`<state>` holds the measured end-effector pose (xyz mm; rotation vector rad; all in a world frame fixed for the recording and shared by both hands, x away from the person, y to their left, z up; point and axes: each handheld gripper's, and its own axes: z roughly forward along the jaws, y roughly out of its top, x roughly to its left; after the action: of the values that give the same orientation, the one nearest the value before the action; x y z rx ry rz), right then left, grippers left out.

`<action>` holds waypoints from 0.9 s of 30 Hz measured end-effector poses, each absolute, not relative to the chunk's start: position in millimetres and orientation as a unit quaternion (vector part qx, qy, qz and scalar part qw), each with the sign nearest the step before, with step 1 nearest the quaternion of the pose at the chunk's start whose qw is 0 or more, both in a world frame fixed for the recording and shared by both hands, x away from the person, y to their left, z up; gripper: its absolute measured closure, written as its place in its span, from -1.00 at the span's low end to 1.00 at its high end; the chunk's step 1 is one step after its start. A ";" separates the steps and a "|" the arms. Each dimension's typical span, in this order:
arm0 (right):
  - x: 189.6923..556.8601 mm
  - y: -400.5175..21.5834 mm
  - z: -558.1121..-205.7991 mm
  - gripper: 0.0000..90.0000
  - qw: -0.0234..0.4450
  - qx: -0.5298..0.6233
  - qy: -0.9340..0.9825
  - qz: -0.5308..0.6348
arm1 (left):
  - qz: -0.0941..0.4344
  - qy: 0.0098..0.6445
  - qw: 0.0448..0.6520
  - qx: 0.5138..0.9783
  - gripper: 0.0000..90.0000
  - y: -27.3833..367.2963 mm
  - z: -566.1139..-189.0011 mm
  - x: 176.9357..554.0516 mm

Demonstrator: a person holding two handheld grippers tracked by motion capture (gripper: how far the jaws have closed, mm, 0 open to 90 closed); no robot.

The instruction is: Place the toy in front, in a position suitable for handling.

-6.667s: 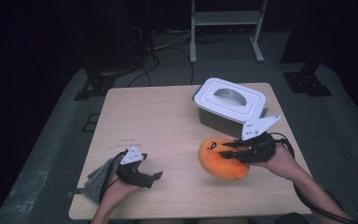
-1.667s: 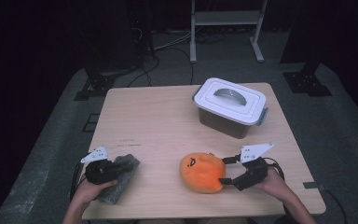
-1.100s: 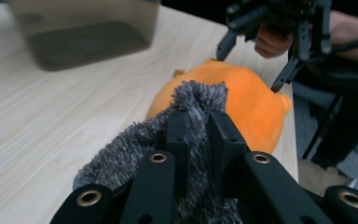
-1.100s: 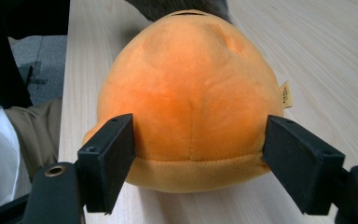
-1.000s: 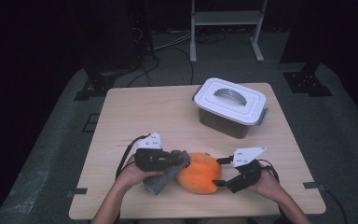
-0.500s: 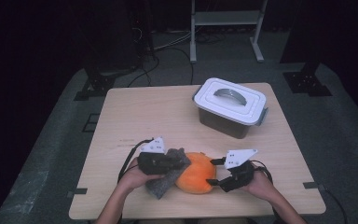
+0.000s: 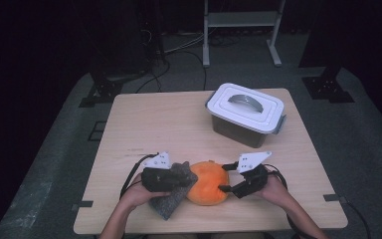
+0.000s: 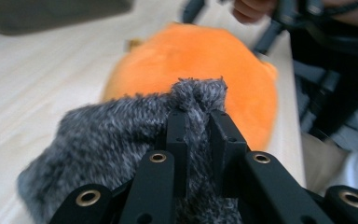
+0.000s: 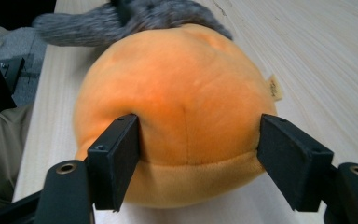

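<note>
An orange plush toy (image 7: 208,186) lies near the table's front edge. My right gripper (image 7: 225,178) reaches in from the right. Its two jaws stand wide around the plush (image 9: 182,93), the pads pressing its sides. The jaws have just been opening slightly with the plush between them. My left gripper (image 7: 181,177) is shut on a fold of grey fuzzy cloth (image 7: 171,201). The pinched cloth (image 8: 121,126) rests against the left side of the plush (image 8: 205,56), and the rest of it trails toward the front edge.
A grey container with a white handled lid (image 7: 246,112) stands at the back right of the wooden table (image 7: 149,124). A dark floor with cables and stand legs surrounds the table. The table's front edge runs close under both hands.
The left gripper has carried the grey cloth from the table's left side over to the plush and settled a little lower against it. The right gripper has stayed at the plush.
</note>
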<state>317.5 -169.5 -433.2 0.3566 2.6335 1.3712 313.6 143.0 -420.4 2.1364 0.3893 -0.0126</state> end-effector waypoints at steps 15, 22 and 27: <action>301.0 -160.7 -424.1 -0.50 0.093 0.114 0.886 0.441 | -0.004 0.166 0.478 0.863 0.76 145.4 -424.8 309.9; 304.8 -153.4 -432.6 -0.44 0.087 0.112 0.882 0.449 | 0.003 0.141 0.485 0.863 0.76 132.7 -402.0 315.0; 304.6 -153.5 -433.2 -0.44 0.095 0.116 0.887 0.437 | 0.016 0.137 0.461 0.877 0.76 118.4 -399.5 320.8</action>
<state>304.6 -153.5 -433.2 0.3434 2.6291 1.2966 320.8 118.4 -399.5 2.1573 0.3359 0.0400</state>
